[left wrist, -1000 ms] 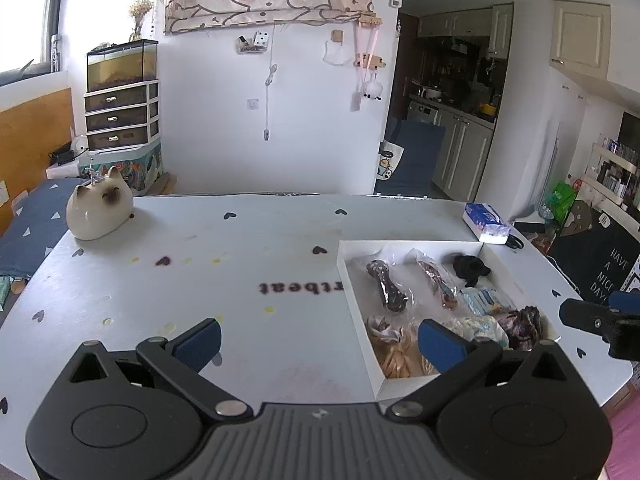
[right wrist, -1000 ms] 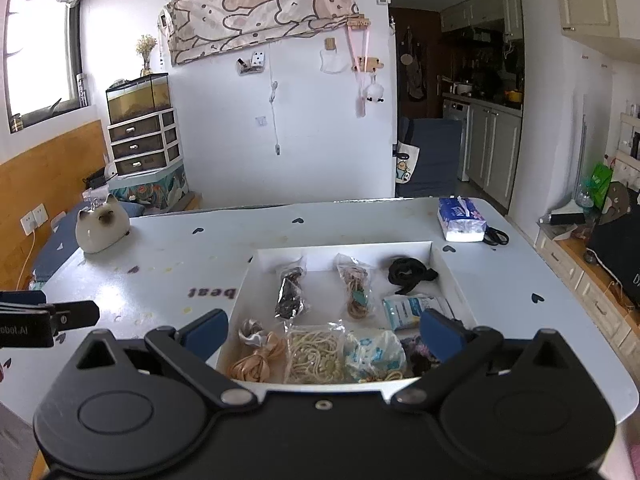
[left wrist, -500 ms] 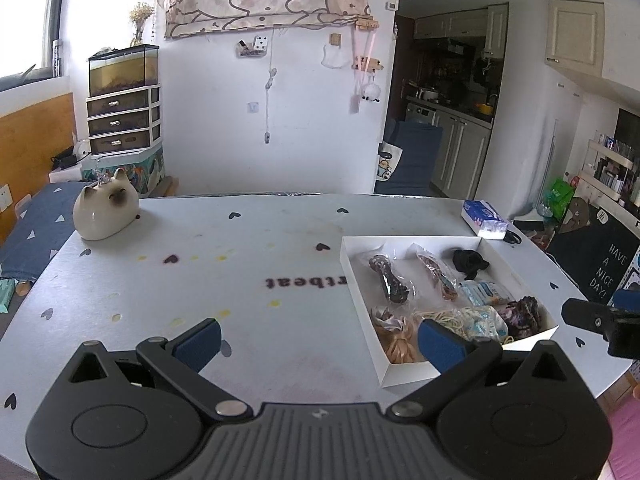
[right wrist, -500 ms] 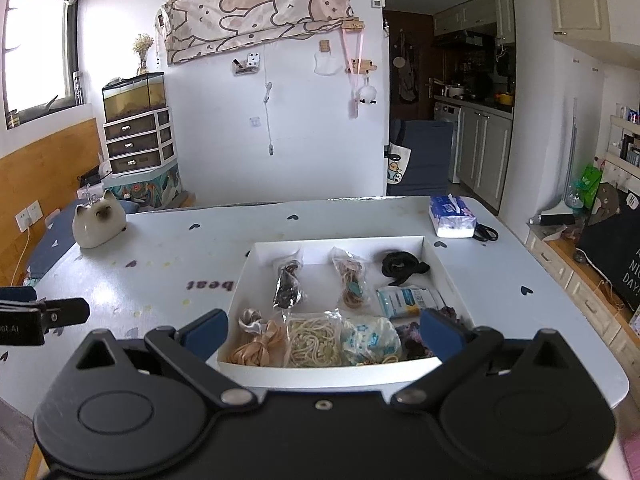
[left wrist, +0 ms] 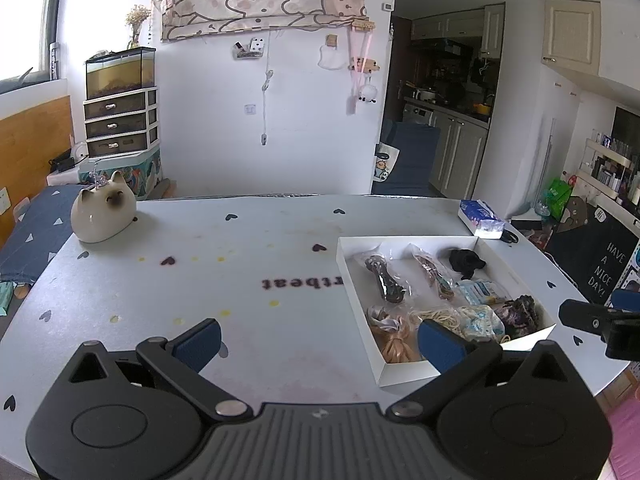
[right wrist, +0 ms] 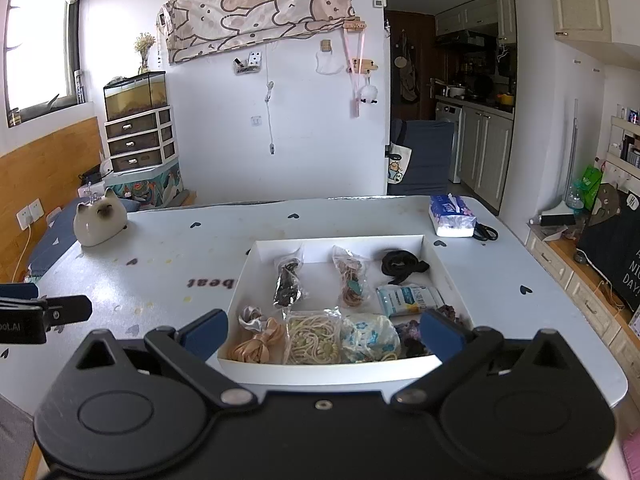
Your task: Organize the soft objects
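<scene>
**A:** where's the soft stuff sitting?

**B:** all in the white box [right wrist: 448,276] on the table [left wrist: 248,320]: black scrunchie [right wrist: 402,266] at the far right corner, satin ribbon [right wrist: 260,338] front left.

**A:** grippers?

**B:** left gripper [left wrist: 318,342] and right gripper [right wrist: 324,332] both spread wide, holding nothing.

Place: lived-in home, open room beside a kitchen | Near: pale table [right wrist: 168,248] printed with small hearts, ceramic cat [right wrist: 99,222] at far left, tissue pack [right wrist: 452,216] at far right | Far left: fish tank [right wrist: 135,96] on plastic drawers [right wrist: 140,140] | Far wall: bear-print cloth [right wrist: 260,4] | Far right: kitchen cabinets [right wrist: 484,148], a yellow pot on the counter.
</scene>
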The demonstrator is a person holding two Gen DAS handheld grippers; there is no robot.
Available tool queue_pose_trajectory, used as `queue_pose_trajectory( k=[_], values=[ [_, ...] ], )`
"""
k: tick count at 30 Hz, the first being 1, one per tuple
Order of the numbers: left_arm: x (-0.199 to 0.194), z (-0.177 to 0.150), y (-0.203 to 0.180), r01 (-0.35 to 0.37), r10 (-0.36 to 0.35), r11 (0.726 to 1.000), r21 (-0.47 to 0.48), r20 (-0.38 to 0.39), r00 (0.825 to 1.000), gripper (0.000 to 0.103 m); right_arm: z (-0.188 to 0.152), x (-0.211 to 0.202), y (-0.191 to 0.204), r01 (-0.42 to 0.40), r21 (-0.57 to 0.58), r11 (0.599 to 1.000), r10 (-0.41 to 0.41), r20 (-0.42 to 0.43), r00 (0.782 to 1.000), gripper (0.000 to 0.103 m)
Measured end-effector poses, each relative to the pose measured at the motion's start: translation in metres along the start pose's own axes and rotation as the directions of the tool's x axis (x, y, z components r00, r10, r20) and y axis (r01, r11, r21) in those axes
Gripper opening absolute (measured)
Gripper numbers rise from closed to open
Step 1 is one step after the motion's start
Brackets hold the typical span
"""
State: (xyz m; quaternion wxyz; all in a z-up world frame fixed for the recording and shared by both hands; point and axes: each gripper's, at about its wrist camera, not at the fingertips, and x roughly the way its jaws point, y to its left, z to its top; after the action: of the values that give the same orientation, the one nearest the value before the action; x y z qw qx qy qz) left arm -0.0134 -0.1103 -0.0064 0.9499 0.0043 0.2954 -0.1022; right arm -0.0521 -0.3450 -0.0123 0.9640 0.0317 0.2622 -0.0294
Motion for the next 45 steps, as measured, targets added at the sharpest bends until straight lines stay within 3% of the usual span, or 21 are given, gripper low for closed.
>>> queue_pose_trajectory(
  k=[45],
  values=[
    [0.0021,0.0025,-0.005,-0.002,0.002,1.0,0.006,-0.001,1.0,0.103,0.002,-0.0016,-0.0026,-0.01,-0.003,1.0,0.01,0.0,1.0,0.103]
  ],
)
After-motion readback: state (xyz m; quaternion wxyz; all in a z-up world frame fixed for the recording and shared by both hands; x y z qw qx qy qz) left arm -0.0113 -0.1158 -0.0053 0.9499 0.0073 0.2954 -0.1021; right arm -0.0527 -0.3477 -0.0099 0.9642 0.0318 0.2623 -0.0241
